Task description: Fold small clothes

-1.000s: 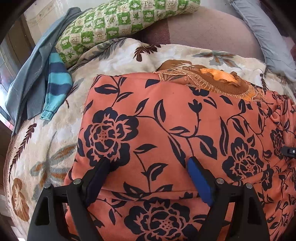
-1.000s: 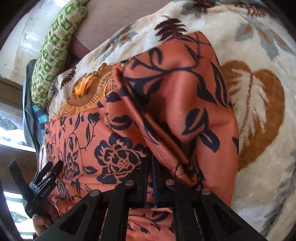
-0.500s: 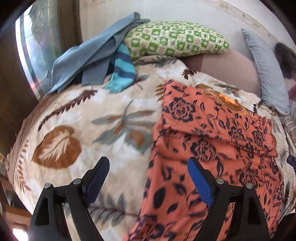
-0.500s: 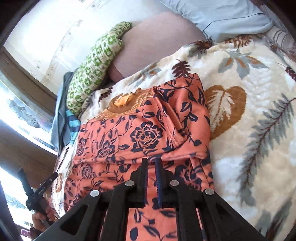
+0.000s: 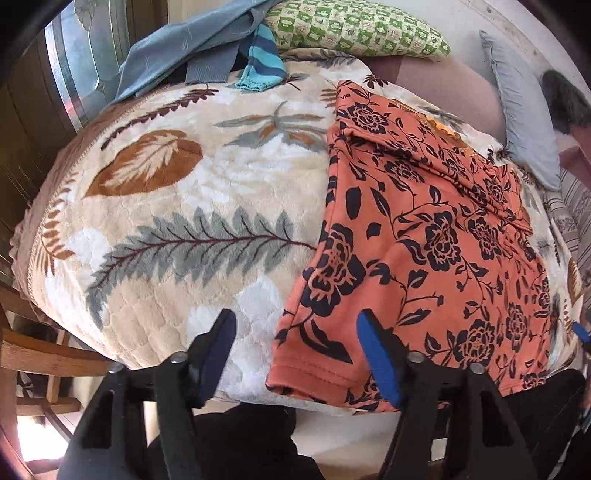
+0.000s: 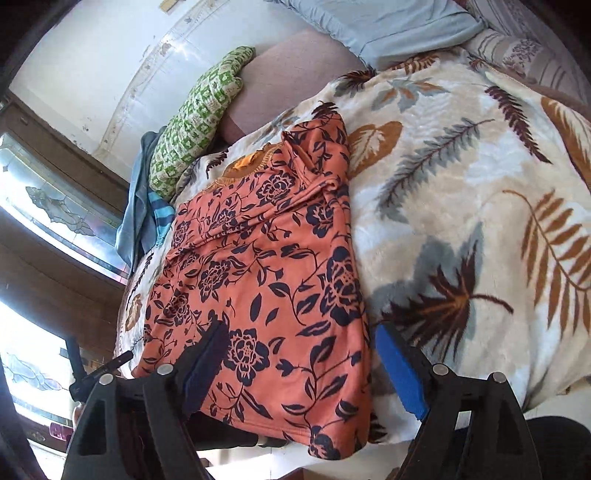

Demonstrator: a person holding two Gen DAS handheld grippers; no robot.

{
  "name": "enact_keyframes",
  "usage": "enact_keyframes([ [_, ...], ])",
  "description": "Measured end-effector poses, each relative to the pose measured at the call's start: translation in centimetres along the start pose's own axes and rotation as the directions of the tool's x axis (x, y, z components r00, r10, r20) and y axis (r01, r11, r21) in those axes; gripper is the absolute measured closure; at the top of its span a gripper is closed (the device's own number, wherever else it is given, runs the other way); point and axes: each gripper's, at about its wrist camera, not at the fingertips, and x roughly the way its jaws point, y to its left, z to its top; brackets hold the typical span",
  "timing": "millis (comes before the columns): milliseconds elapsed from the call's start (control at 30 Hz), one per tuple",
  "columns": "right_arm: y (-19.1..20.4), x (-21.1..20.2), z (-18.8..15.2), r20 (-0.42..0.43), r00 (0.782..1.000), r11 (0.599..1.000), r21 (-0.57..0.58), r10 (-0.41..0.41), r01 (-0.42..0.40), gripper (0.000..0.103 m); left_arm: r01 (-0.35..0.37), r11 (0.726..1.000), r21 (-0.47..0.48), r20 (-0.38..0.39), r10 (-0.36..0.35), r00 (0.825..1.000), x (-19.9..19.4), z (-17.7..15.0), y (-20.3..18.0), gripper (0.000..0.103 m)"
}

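Both grippers pulled back from orange floral garment [image 5: 436,236] toward bed's near edge. Right gripper [image 6: 299,365], clamped on fold a second ago, now opening — nothing pinched, hem beneath jaws. Left gripper [image 5: 295,347] closing, hem corner between fingers, pads not pressing. No readable writing or labels. Garment lies flat on leaf-print blanket [image 5: 177,206], sleeves folded in — long axis from near hem to neckline by green checked pillow [image 5: 354,33].

the shirt [image 5: 436,236] hem runs behind the left claw [image 5: 295,350]; the grey pillow [image 6: 388,26] is cropped at the top.
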Motion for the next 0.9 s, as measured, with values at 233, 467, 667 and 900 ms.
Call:
enact_keyframes([
  [233, -1.9, 1.1, -2.1, -0.076, 0.997, 0.998, 0.054, -0.011, 0.015, 0.020, 0.039, 0.993, -0.110, -0.116, -0.052, 0.992, 2.3, -0.9, 1.4, 0.044],
  [467, -3.8, 2.9, -4.3, -0.160, 0.987, 0.991, 0.132, 0.020, 0.002, 0.020, 0.131, 0.981, -0.146, -0.161, -0.154, 0.975, 3.7, -2.0, 0.6, 0.051],
  [667, -4.1, 6.0, -5.8, -0.252, 0.965, 0.979, 0.202, 0.076, -0.024, 0.027, 0.147, 0.982, -0.115, -0.154, -0.164, 0.974, 3.9, -1.7, -0.6, 0.078],
  [900, -2.5, 7.6, -6.8, -0.323, 0.941, 0.990, 0.056, -0.103, 0.128, 0.092, 0.182, 0.974, -0.139, -0.181, -0.205, 0.962, 4.5, -1.2, -0.1, 0.078],
])
